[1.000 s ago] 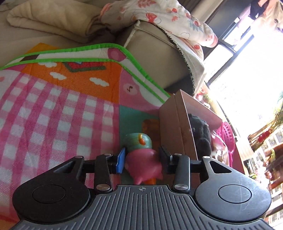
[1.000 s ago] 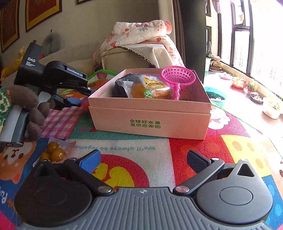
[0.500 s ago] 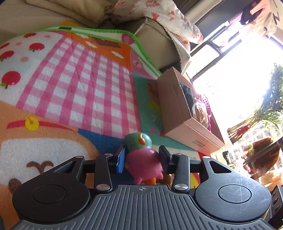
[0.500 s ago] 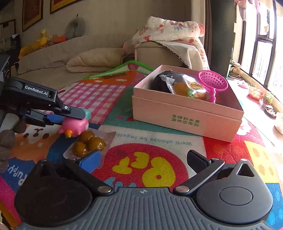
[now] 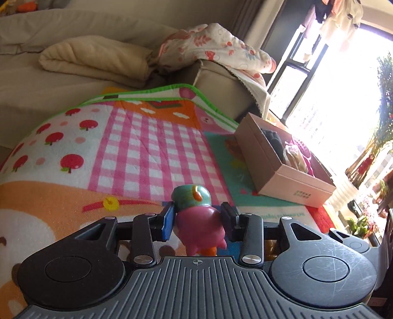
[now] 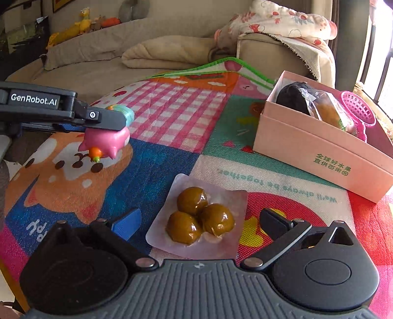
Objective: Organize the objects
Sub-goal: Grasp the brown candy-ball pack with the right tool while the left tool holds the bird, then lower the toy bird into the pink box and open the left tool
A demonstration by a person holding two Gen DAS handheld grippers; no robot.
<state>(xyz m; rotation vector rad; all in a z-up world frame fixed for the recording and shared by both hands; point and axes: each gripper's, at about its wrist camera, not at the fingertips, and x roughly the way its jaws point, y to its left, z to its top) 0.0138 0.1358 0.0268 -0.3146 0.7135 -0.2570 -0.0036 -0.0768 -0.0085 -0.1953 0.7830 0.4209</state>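
My left gripper (image 5: 198,220) is shut on a pink toy figure (image 5: 199,229) with a teal head, held above the colourful play mat (image 5: 147,147). In the right wrist view the same toy (image 6: 105,141) hangs under the left gripper (image 6: 115,125) at the left. My right gripper (image 6: 200,222) stands open, its fingers on either side of a clear packet of three brown balls (image 6: 200,216) that lies on the mat. A pink cardboard box (image 6: 319,159) sits at the right, holding a dark object, a wrapped bun and a pink plastic basket (image 6: 358,110).
A beige sofa (image 6: 147,32) with a folded blanket (image 6: 172,51) and a floral quilt (image 6: 289,19) runs along the back. Plush toys (image 6: 83,23) sit on its backrest. Bright windows and plants (image 5: 368,159) are at the right, beyond the box (image 5: 282,166).
My left gripper carried the toy away from the box, toward the left of the mat. My right gripper swung left, and the packet of brown balls now lies between its fingers.
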